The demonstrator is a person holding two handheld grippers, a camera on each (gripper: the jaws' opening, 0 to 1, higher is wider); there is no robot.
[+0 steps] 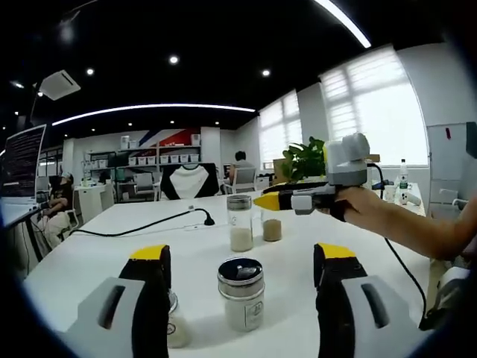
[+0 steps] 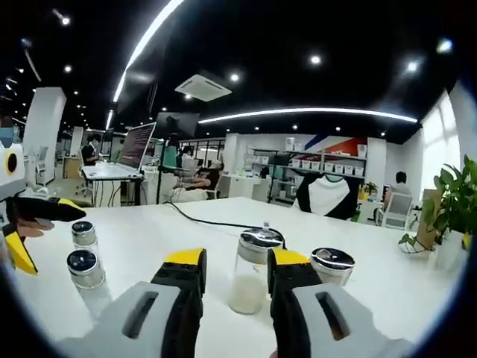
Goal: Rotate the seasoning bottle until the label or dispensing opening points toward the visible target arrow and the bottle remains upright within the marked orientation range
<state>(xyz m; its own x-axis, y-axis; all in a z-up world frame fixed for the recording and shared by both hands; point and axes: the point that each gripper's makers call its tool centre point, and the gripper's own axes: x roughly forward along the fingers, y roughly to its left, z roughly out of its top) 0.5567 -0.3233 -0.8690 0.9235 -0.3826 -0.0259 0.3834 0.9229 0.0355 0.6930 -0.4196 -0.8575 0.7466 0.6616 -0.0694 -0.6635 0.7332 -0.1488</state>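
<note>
The seasoning bottle (image 2: pixel 252 272) stands upright on the white counter (image 2: pixel 417 291), right between the yellow-tipped jaws of the right hand-held gripper (image 2: pixel 235 270). The jaws sit close beside its glass body, but I cannot tell whether they are pressing it or only flanking it. It looks like clear glass with a shiny metal cap and a little pale powder at the bottom, so I'd judge it light, rigid, smooth enough to slip and breakable if tipped. The straight glass wall below the cap seems the sensible place to hold it, squeezing gently and turning about its own axis so it stays standing. I see no arrow or marked range on the counter.

Just beside it stands a second jar (image 2: pixel 332 265) with a metal lid.

In the left gripper view, the left hand-held gripper (image 1: pixel 242 262) is held low and level with its jaws spread wide, around nothing, and a dark-lidded jar (image 1: pixel 241 293) stands between them without touching. Further off, two more jars (image 1: pixel 239 223) stand near a black cable (image 1: pixel 141 226), with the other gripper reaching in above them, a person's forearm (image 1: pixel 402 227) behind it
</note>
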